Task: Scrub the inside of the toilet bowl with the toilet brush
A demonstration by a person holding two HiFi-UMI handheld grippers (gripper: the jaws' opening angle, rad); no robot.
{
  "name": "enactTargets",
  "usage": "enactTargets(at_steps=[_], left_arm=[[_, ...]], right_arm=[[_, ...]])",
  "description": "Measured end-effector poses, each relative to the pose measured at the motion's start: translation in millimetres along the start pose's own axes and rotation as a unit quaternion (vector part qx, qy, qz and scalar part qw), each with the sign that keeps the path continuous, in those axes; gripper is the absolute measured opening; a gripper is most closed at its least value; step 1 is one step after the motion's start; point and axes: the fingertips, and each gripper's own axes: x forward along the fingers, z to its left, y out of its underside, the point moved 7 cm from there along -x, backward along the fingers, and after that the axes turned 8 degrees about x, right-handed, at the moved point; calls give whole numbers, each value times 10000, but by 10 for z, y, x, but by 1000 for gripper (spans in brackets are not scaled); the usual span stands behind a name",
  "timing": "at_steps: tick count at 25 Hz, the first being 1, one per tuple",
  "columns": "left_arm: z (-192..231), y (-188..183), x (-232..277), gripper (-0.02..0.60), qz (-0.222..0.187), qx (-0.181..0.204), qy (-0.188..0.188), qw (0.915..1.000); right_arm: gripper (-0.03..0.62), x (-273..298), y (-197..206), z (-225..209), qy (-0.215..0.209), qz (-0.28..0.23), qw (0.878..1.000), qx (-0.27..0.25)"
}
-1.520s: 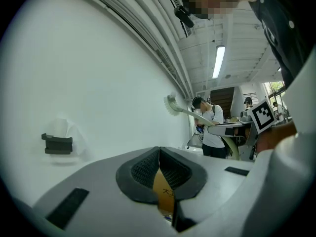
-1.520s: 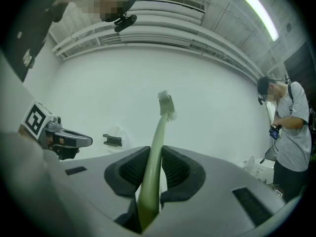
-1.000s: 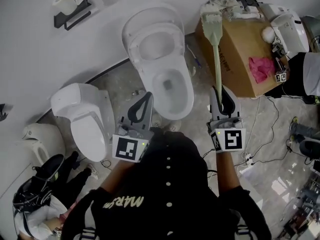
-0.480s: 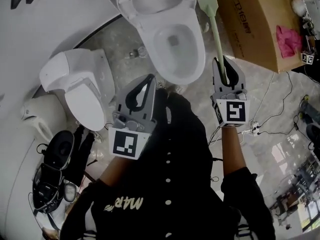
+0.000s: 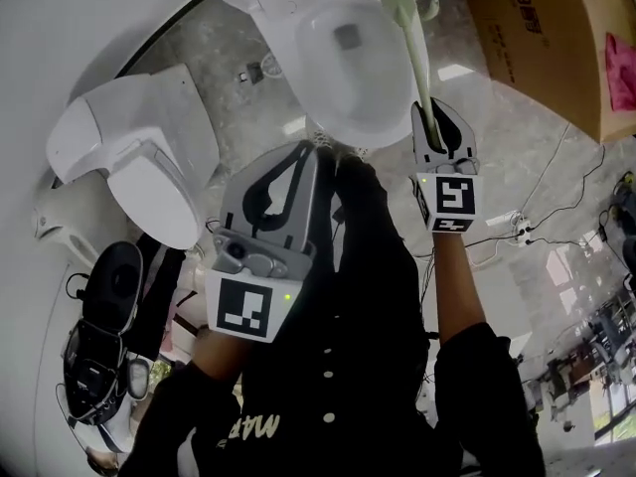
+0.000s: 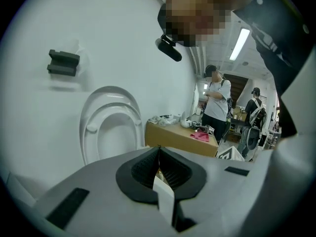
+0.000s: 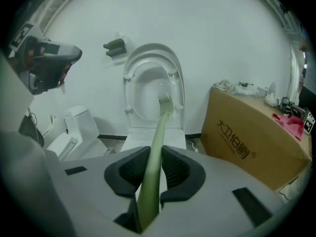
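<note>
Scene: head view looks steeply down on a person in a dark top facing an open toilet, a gripper in each hand.
R gripper (image 5: 429,115): jaws clamped on the pale green handle of the toilet brush (image 5: 418,63), near its rear end.
L gripper (image 5: 296,157): jaws pressed together, holding nothing, raised at chest level, well apart from the toilet.
Brush position: bristle head (image 7: 165,104) is up in the air, fwd of the gripper. In the right gripper view it shows against the raised seat (image 7: 129,90). It looks not yet down in the toilet bowl (image 5: 303,102).
Risk 1: long thin handle held far from the head; pressing on porcelain may twist it in the jaws.
Risk 2: head is high, so it may knock the raised seat on the way down.
Risk 3: hard strokes may splash.
Right side: cardboard box (image 7: 247,137) stands near the toilet and limits sideways swing; pink cloth (image 7: 291,122) lies on top.
Left side: second toilet (image 5: 139,167), lid shut.
Floor: cables (image 5: 542,202) near the person's right.
Background: ppl standing, seen in the left gripper view.
</note>
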Motion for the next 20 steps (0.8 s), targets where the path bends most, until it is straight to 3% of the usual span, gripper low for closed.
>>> enactTargets(at_steps=[11,20], left_arm=[[86,834,375,28,209,-179,17,9996],[181,1185,482,28,338,-268,63,9990]], right_arm=[[89,897,1210,-37,-46,1155,9932,114],[89,1464,1567,-78,87,2024,9790,208]])
